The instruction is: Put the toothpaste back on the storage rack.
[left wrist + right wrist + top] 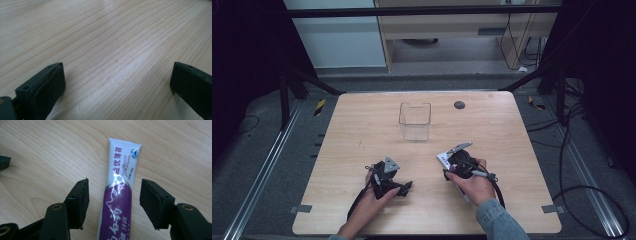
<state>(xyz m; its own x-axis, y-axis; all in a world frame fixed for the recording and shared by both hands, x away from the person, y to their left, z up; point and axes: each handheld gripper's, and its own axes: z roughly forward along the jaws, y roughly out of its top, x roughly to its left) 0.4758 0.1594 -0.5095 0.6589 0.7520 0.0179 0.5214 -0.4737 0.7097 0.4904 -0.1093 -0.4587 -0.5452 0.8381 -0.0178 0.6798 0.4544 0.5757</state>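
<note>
Between the black jaws of your right gripper [113,195] lies a white-and-purple plastic toothpaste tube [119,195], flat on the pale wooden desk [175,150], its crimped white end pointing away from you. Your jaws stand about half open on either side of the tube, with a gap on each side, so nothing is gripped. From above, your right hand [472,182] sits at the near right of the desk. Your left gripper [117,80] rests near the desk's near left, jaws spread wide over bare wood and holding nothing. A clear square plastic container [415,121] stands upright farther back, well apart from both grippers.
</note>
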